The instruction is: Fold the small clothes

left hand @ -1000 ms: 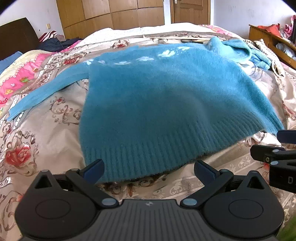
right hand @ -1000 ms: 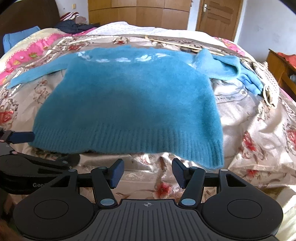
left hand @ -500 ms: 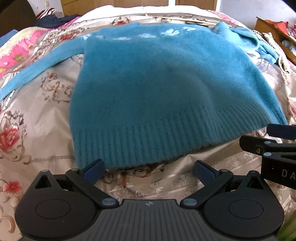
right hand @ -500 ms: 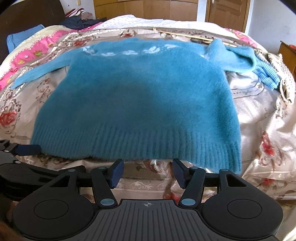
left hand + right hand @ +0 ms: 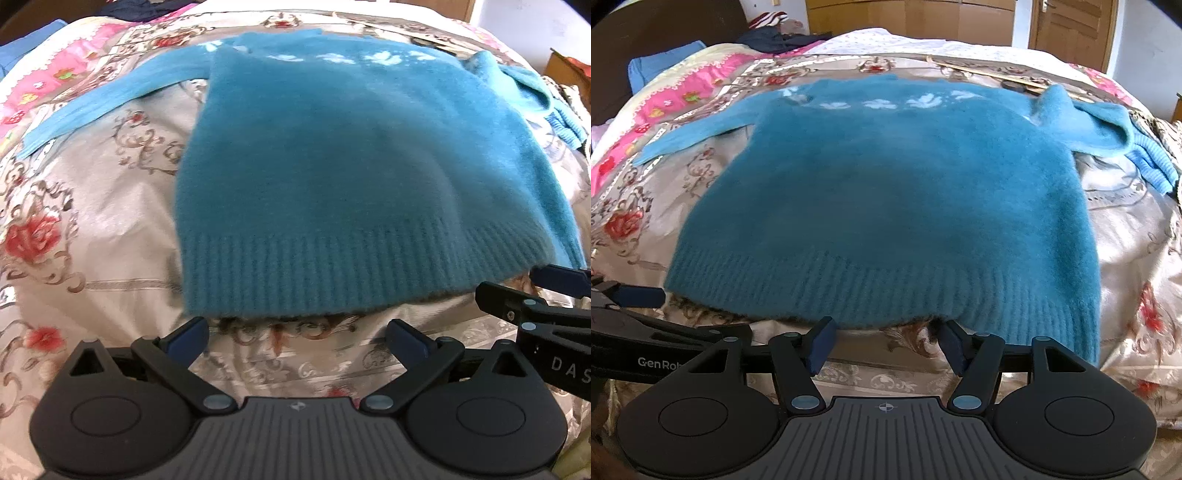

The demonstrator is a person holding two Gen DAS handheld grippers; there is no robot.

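A fluffy teal sweater (image 5: 351, 166) with white flower marks near the neck lies flat on the bed, its ribbed hem (image 5: 332, 273) nearest me. One sleeve (image 5: 110, 96) stretches out to the left; the other (image 5: 1108, 129) is bunched at the right. My left gripper (image 5: 297, 339) stands wide open just short of the hem's left part, with only bedspread between its fingers. My right gripper (image 5: 888, 345) is open, its jaws opening, tips at the hem's edge and nothing pinched. Each gripper shows at the edge of the other's view.
The bed carries a beige floral bedspread (image 5: 110, 221) with a pink quilt (image 5: 683, 96) at the far left. A light blue knit piece (image 5: 1152, 166) and other clothes lie at the right edge. Wooden wardrobes and a door (image 5: 1071, 29) stand behind.
Both grippers have come closer to the hem and tipped further down, so the sweater fills more of each view. The right jaws stand slightly wider.
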